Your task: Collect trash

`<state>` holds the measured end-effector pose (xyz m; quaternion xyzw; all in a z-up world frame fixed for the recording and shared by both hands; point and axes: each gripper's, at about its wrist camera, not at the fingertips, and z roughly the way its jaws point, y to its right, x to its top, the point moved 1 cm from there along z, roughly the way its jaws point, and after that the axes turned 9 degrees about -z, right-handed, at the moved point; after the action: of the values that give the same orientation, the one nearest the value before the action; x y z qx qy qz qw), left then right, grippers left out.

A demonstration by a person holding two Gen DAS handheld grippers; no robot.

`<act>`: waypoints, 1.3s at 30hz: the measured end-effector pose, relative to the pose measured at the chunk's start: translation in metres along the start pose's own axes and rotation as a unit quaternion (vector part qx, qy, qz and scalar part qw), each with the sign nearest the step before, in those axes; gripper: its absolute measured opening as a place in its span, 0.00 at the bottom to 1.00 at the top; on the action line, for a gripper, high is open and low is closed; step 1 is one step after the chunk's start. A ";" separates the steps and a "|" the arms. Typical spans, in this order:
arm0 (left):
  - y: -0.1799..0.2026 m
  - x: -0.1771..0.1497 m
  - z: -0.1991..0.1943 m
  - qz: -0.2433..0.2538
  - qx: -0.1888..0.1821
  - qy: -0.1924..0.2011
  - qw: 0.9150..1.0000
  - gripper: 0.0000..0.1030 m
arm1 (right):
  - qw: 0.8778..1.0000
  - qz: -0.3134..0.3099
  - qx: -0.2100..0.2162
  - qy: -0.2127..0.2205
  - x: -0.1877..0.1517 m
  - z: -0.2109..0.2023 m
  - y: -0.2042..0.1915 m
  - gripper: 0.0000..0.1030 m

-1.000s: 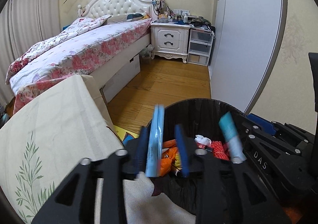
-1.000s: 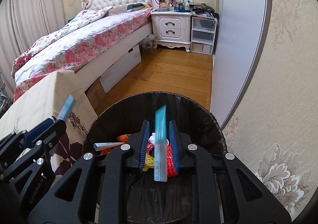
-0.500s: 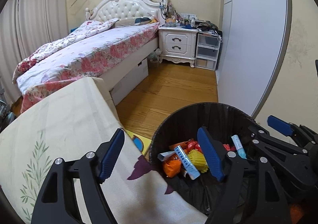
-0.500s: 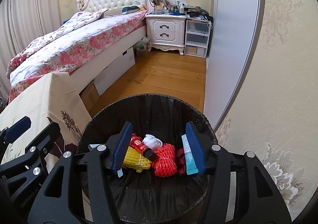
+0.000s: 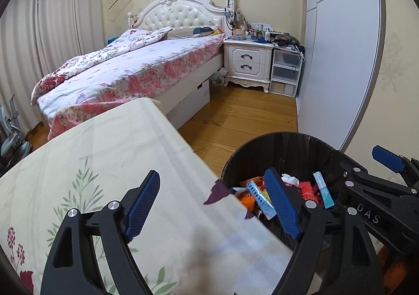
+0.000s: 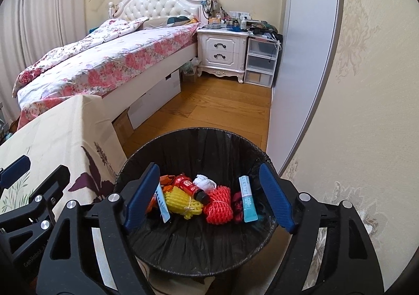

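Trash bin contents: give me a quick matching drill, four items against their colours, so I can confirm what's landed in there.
Items in the trash bin:
1. Foam net at the left
2. Foam net in the middle
3. Crumpled tissue
4. Tube by the right claw finger

Colours:
A. white
B. light blue
C. yellow
D. red-orange

Pairs: 1-C, 2-D, 3-A, 4-B
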<state>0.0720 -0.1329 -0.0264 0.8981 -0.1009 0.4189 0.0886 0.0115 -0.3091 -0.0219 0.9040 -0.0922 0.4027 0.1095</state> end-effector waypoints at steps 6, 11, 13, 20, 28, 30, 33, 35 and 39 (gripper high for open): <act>-0.017 -0.010 -0.022 -0.014 0.012 0.005 1.000 0.79 | 1.000 -0.011 0.007 0.012 -0.005 -0.021 -0.009 0.77; -0.026 -0.013 -0.041 -0.022 0.016 0.016 1.000 0.80 | 1.000 -0.016 0.014 0.021 -0.007 -0.039 -0.015 0.78; -0.028 -0.015 -0.049 -0.022 0.021 0.024 0.999 0.80 | 0.999 -0.019 0.016 0.027 -0.009 -0.047 -0.017 0.79; -0.039 -0.022 -0.070 -0.030 0.029 0.036 0.999 0.81 | 0.998 -0.033 0.017 0.042 -0.014 -0.069 -0.027 0.79; -0.047 -0.029 -0.082 -0.038 0.028 0.038 0.998 0.82 | 0.998 -0.039 0.013 0.050 -0.018 -0.080 -0.031 0.80; -0.048 -0.029 -0.084 -0.040 0.028 0.039 0.998 0.82 | 0.998 -0.037 0.012 0.052 -0.018 -0.082 -0.031 0.81; -0.049 -0.029 -0.086 -0.041 0.028 0.043 0.998 0.82 | 0.998 -0.036 0.012 0.056 -0.018 -0.085 -0.032 0.81; -0.049 -0.029 -0.086 -0.042 0.028 0.044 0.998 0.82 | 0.998 -0.037 0.012 0.058 -0.018 -0.086 -0.032 0.81; -0.050 -0.029 -0.086 -0.042 0.028 0.043 0.998 0.82 | 0.998 -0.037 0.011 0.059 -0.019 -0.086 -0.032 0.82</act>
<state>0.0031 -0.0605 0.0021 0.8845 -0.0476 0.4561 0.0855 -0.0535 -0.2533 0.0162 0.8828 -0.0479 0.4519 0.1190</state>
